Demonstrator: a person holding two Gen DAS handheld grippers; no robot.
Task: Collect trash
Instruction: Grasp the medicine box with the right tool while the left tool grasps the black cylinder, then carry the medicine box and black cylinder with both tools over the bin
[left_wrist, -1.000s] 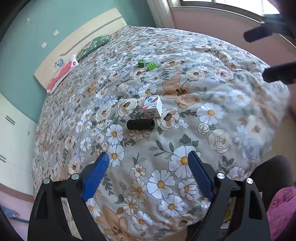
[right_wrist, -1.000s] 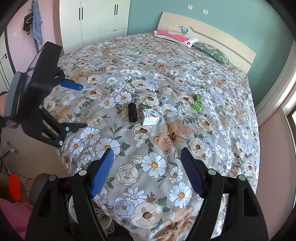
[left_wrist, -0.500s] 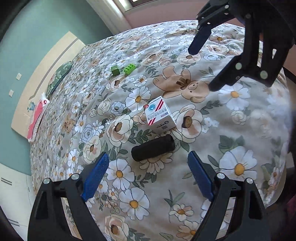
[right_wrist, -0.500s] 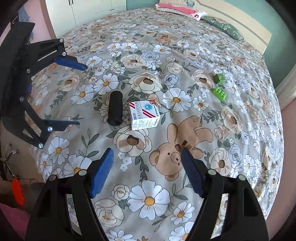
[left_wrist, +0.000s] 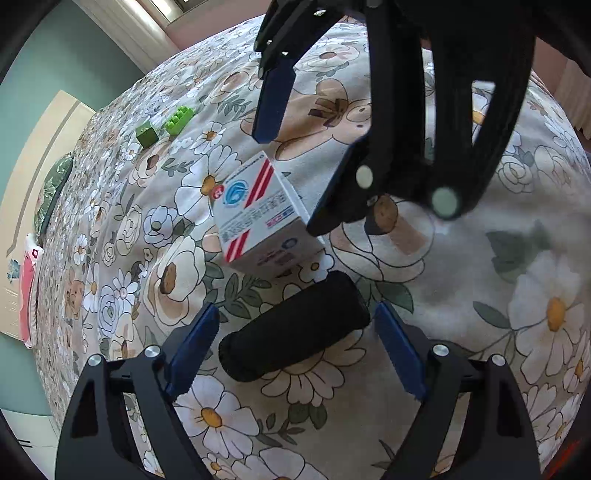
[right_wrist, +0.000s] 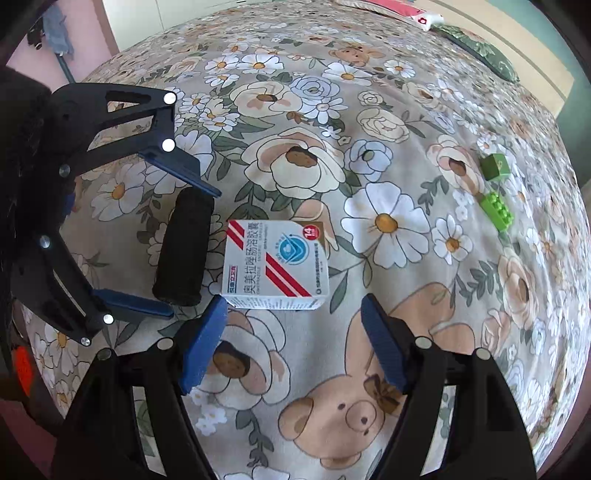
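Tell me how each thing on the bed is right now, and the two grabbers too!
Left gripper: open, jaws either side of the roll, not squeezing.
Right gripper: open, just short of the box, empty.
Roll: black, lying on its side.
Box: closed, lying flat, printed face up.
Dark green block: loose on the bed.
Light green brick: loose, studs showing.
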